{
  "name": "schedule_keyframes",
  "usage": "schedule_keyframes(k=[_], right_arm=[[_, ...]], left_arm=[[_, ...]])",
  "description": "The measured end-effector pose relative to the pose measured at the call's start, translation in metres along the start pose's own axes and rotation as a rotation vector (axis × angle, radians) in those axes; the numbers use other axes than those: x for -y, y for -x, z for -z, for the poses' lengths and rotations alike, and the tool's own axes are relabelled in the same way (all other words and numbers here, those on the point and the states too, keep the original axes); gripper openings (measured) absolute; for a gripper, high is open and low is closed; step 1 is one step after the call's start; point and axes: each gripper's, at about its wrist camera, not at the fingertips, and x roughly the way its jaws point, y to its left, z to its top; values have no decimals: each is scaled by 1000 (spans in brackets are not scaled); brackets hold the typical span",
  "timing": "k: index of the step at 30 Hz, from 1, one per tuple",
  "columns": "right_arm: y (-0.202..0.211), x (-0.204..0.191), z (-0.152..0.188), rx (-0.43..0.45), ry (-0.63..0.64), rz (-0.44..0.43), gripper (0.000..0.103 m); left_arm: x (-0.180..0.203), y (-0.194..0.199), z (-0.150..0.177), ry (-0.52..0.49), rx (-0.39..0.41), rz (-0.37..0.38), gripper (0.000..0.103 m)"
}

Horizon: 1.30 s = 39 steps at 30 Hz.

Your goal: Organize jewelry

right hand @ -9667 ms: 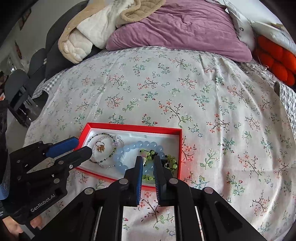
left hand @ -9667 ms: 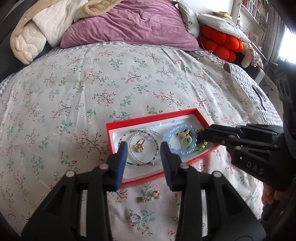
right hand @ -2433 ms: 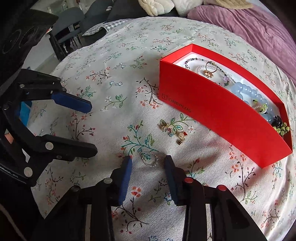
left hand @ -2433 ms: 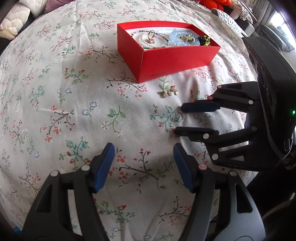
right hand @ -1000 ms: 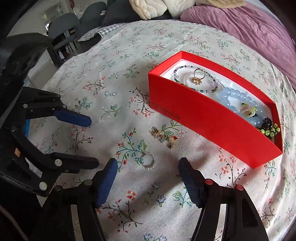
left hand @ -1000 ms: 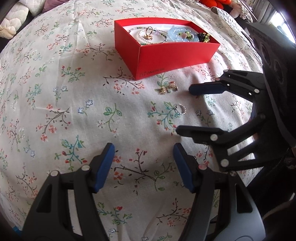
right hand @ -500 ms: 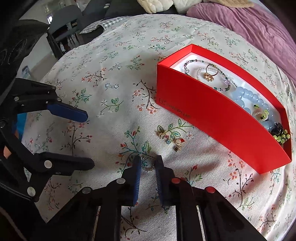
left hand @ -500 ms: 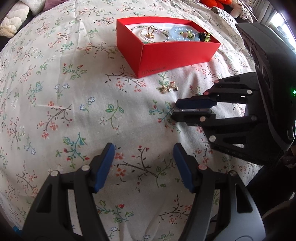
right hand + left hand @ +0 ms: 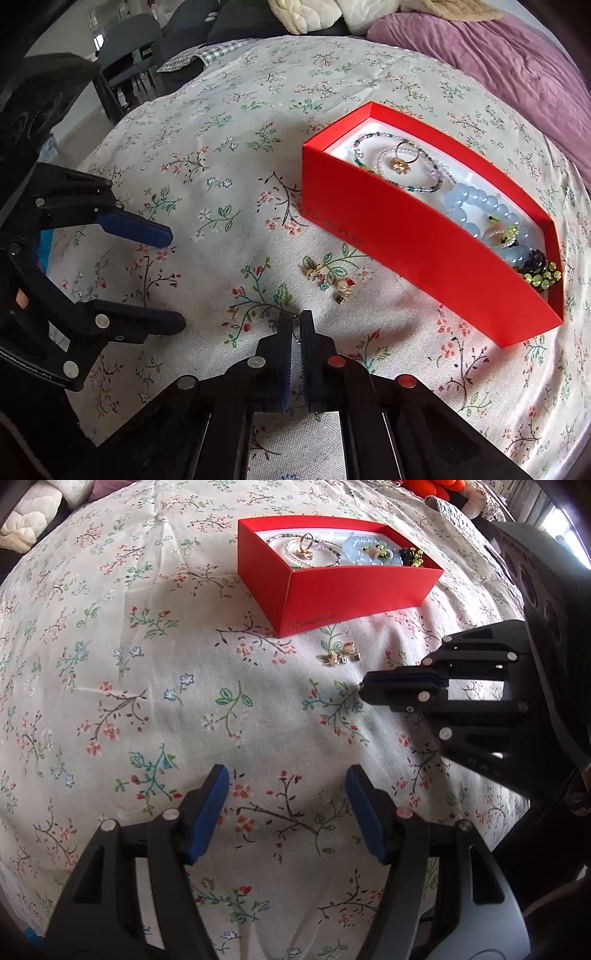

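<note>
At the bottom centre of my right view, my right hand-held gripper [image 9: 295, 325] is clenched tight, tips down on the bed [image 9: 229, 110]. A thin sliver of wire shows in the slit between its pads, which I take to be the small ring [image 9: 295, 334], though too little of it is visible to be sure it is caught. From the left view that gripper sits at mid right with its pads pressed together, and no ring lies loose on the cloth by its tips.

My left hand-held gripper [image 9: 286, 808], at the bottom of its own view, is released and wide apart, hovering over bare floral cloth with nothing between its pads.

Just above the right gripper's tips, in the middle of the frame, the little charms [image 9: 328, 278] lie loose on the bed, near the box's front wall.

Farther up and to the right stands the red box [image 9: 424, 254], already holding bracelets [image 9: 476, 206] and a gold ring [image 9: 402, 158].

So I judge the step in hand is picking the ring off the cloth. Next I should lift gently, check that it comes up, carry it over the box wall and release it inside. The charms remain afterwards.
</note>
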Motion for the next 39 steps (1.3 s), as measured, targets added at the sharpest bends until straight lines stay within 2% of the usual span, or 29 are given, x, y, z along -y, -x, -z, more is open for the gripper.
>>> schedule_keyframes(k=[13, 17, 19, 20, 21, 22, 23, 24, 27, 30, 32, 36, 39], right_arm=[[31, 19, -7, 77, -55, 13, 2], [27, 21, -9, 49, -79, -3, 4], [20, 22, -6, 17, -85, -1, 20], [17, 22, -4, 4, -82, 7, 22], [14, 22, -2, -8, -82, 10, 33], [12, 23, 0, -16, -89, 4, 54], [11, 23, 1, -11, -94, -5, 61], [10, 23, 2, -6, -90, -8, 62], [3, 20, 1, -20, -74, 1, 61], [-9, 13, 2, -38, -20, 51, 51], [-12, 8, 2, -39, 14, 70, 49], [-13, 6, 1, -42, 26, 68, 29], [-14, 2, 1, -41, 49, 70, 19]], left_arm=[[0, 4, -4, 6, 8, -5, 67], [0, 4, -4, 4, 9, -5, 67], [0, 4, -4, 3, 8, -4, 67], [1, 4, -4, 3, 8, -4, 67], [1, 4, -5, 2, 8, -4, 67], [1, 4, -4, 3, 8, -4, 67], [1, 4, -4, 3, 9, -3, 67], [2, 5, -4, 3, 9, -2, 67], [3, 3, -4, 0, 6, -1, 67], [4, 0, -4, -2, -2, -2, 67], [4, -1, -3, -2, -4, -1, 67], [1, 1, -2, 3, 0, 1, 67], [1, 2, -1, 3, 3, 2, 67]])
